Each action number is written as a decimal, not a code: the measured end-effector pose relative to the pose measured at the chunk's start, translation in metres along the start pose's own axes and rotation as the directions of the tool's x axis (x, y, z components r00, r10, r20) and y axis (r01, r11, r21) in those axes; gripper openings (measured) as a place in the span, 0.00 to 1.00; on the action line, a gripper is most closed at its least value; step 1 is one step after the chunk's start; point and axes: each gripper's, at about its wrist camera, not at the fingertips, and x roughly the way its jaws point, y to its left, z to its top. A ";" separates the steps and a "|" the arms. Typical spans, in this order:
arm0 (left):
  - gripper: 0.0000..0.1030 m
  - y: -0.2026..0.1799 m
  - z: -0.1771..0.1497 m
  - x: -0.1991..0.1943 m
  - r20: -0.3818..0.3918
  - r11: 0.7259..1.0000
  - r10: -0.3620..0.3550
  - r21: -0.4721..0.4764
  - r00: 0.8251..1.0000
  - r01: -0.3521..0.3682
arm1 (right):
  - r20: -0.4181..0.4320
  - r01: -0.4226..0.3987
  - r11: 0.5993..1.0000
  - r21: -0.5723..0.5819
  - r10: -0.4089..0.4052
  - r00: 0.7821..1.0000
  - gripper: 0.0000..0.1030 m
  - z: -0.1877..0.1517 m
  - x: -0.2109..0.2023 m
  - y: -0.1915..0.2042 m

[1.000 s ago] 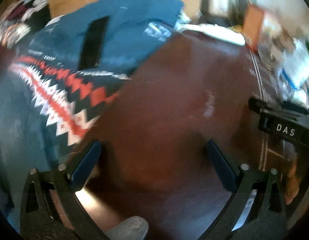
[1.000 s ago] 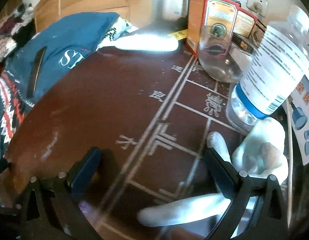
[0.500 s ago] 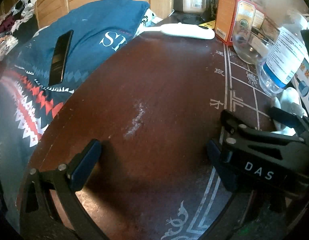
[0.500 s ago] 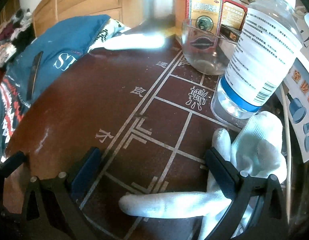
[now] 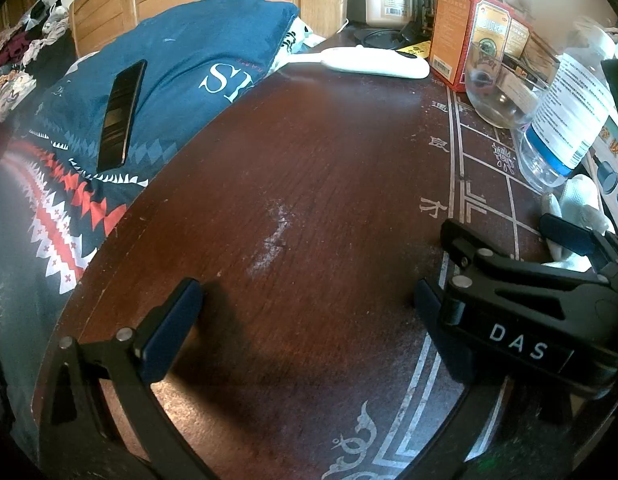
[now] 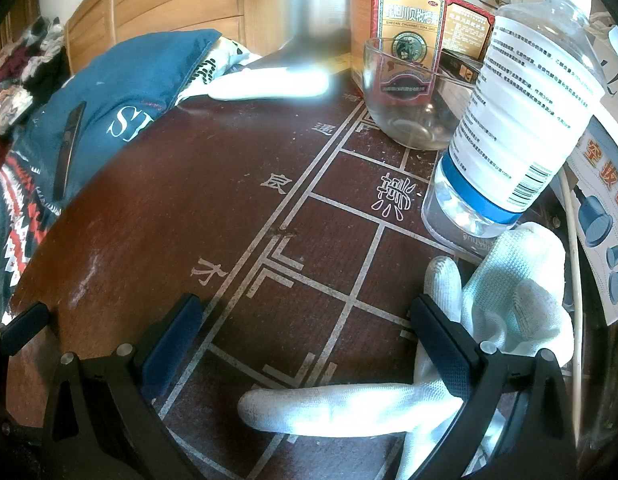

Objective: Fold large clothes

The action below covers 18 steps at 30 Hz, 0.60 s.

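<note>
Garment: blue, lettered "S", beside table
Left gripper: jaws apart, empty
Right gripper: marked "DAS", jaws apart, empty

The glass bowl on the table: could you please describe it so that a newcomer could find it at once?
On the dark brown table, look to the far right corner, where red boxes stand. The glass bowl sits just in front of them, left of the plastic bottle. It is the only clear, open, empty vessel there.
</note>
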 end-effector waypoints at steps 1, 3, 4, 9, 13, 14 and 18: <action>1.00 0.000 0.000 0.000 0.000 1.000 -0.001 0.001 1.000 0.001 | 0.000 0.000 1.000 0.000 0.000 1.000 1.00 0.000 0.000 0.000; 1.00 0.000 0.000 0.000 0.000 1.000 -0.001 0.001 1.000 0.001 | 0.000 -0.001 1.000 0.000 0.001 1.000 1.00 0.000 0.000 0.000; 1.00 0.000 0.000 0.000 0.000 1.000 -0.002 0.001 1.000 0.002 | -0.001 -0.001 1.000 0.000 0.001 1.000 1.00 0.000 0.000 0.000; 1.00 0.000 0.000 0.000 0.001 1.000 -0.003 0.003 1.000 0.003 | -0.001 -0.002 1.000 0.000 0.002 1.000 1.00 0.000 0.000 0.000; 1.00 0.000 0.000 0.000 0.001 1.000 -0.004 0.003 1.000 0.004 | -0.001 -0.003 1.000 0.000 0.003 1.000 1.00 0.000 0.000 0.000; 1.00 0.000 0.000 0.001 0.001 1.000 -0.005 0.004 1.000 0.005 | -0.001 -0.003 1.000 0.000 0.003 1.000 1.00 0.000 0.000 0.000; 1.00 0.000 0.000 0.000 0.002 1.000 -0.006 0.004 1.000 0.006 | -0.002 -0.004 1.000 0.000 0.004 1.000 1.00 0.000 0.000 0.000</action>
